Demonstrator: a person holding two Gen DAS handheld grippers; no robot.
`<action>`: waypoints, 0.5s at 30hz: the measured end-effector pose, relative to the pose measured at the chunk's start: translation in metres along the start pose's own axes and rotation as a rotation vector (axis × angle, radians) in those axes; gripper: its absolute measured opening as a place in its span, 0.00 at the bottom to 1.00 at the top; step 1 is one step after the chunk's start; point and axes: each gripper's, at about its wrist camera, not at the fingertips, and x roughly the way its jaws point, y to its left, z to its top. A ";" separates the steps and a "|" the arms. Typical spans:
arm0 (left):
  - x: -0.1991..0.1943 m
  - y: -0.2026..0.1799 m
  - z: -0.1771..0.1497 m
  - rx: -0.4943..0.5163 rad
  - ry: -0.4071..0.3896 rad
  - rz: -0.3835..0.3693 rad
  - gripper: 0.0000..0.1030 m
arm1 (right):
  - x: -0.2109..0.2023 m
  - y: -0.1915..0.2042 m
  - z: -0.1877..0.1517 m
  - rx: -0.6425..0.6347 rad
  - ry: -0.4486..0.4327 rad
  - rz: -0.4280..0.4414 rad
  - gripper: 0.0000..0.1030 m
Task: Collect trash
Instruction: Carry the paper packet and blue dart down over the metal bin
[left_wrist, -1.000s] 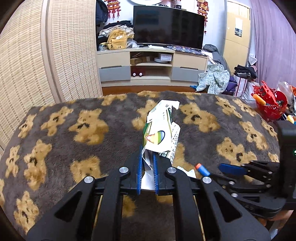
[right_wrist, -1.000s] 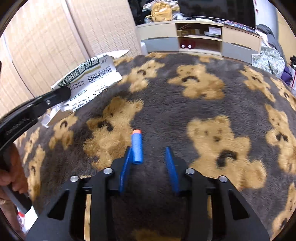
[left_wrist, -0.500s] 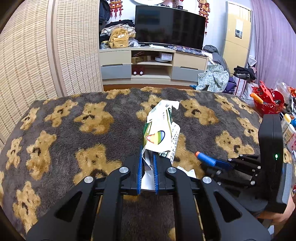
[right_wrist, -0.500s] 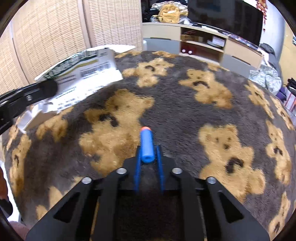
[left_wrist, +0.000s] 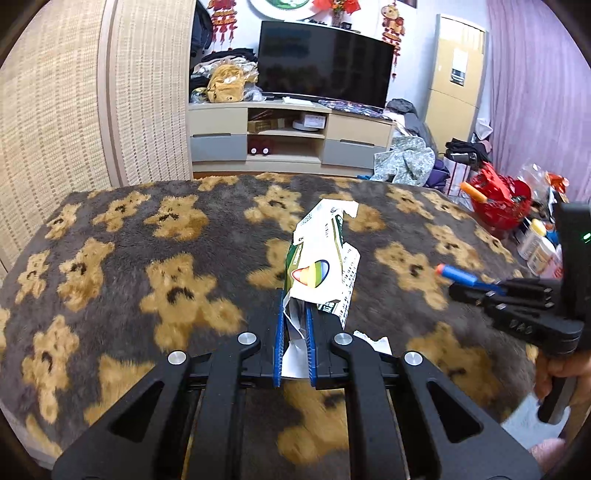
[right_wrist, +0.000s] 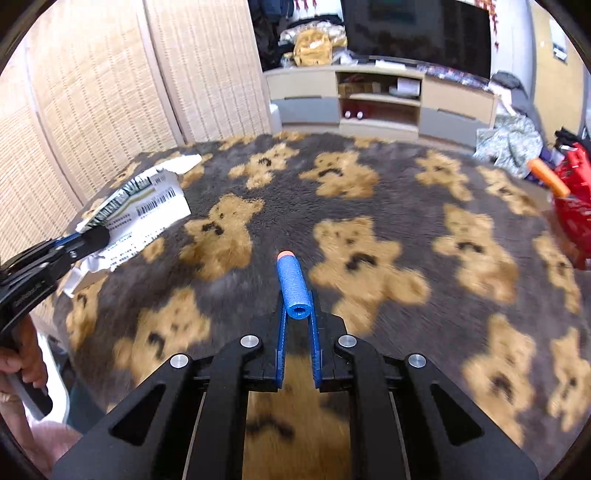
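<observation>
Both pairs of jaws are clamped on trash: the left gripper pinches the torn lower end of a crumpled white-and-green paper carton, and the right gripper squeezes the hollow rear end of a blue foam dart with an orange tip. In the left wrist view the carton rises from between the blue pads toward twelve o'clock, clear of the grey plush blanket printed with tan bears, and a loose white scrap of it hangs at about four o'clock from the pads. In that same view the right gripper reaches in from three o'clock with the dart pointing toward nine o'clock, well apart from the carton, and a person's fingers wrap its handle at four o'clock. In the right wrist view the dart points toward twelve o'clock, lifted off the blanket, while the left gripper comes in from nine o'clock with the carton showing barcodes and small print; a hand grips its handle at about eight o'clock. Beyond the blanket, at twelve o'clock in the left view, stand a low media cabinet and a dark television, with a red toy-filled basket at two o'clock.
</observation>
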 end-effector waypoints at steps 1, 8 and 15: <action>-0.008 -0.006 -0.005 0.009 -0.003 0.004 0.09 | -0.012 0.000 -0.006 -0.002 -0.013 -0.004 0.12; -0.057 -0.037 -0.039 0.021 -0.019 -0.018 0.09 | -0.068 0.005 -0.062 0.010 -0.046 -0.028 0.12; -0.087 -0.065 -0.091 0.046 0.005 -0.049 0.09 | -0.087 0.007 -0.138 0.072 0.032 -0.030 0.12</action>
